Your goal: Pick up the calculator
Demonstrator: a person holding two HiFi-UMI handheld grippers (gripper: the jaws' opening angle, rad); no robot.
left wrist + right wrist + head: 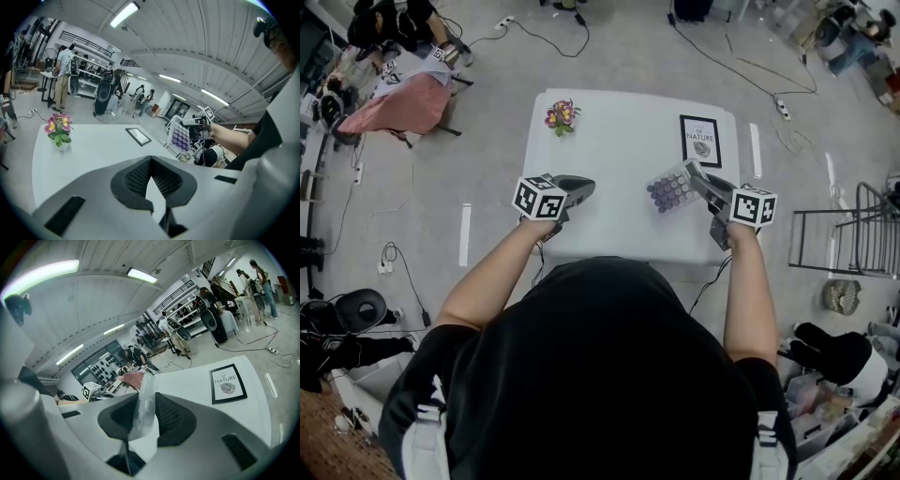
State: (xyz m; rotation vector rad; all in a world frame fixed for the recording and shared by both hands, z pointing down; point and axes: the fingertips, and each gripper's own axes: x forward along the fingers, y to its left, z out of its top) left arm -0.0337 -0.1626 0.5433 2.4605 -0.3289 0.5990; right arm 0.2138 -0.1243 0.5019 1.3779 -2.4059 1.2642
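A small pot of pink and yellow flowers [562, 116] stands near the upper left of the white table [619, 150]. Below it, your left gripper [587, 187] hovers over the table's left edge, jaw tips together and nothing between them.

Further right, the calculator [668, 192] sits in your right gripper [692, 172]. The jaws are partway closed and clamp one edge of its thin body. The rest of it juts out to the left of the claw, toward the middle of the table. It is lifted clear of the tabletop and tilted (the left gripper view shows it nearly upright in the air).

Its body is pale, whitish and slim, with rows of round purple keys across the face. In the right gripper view you see only its narrow, translucent edge between the pads. Up and to the right of it, a black-framed "NATURE" print [701, 141] lies flat on the table.
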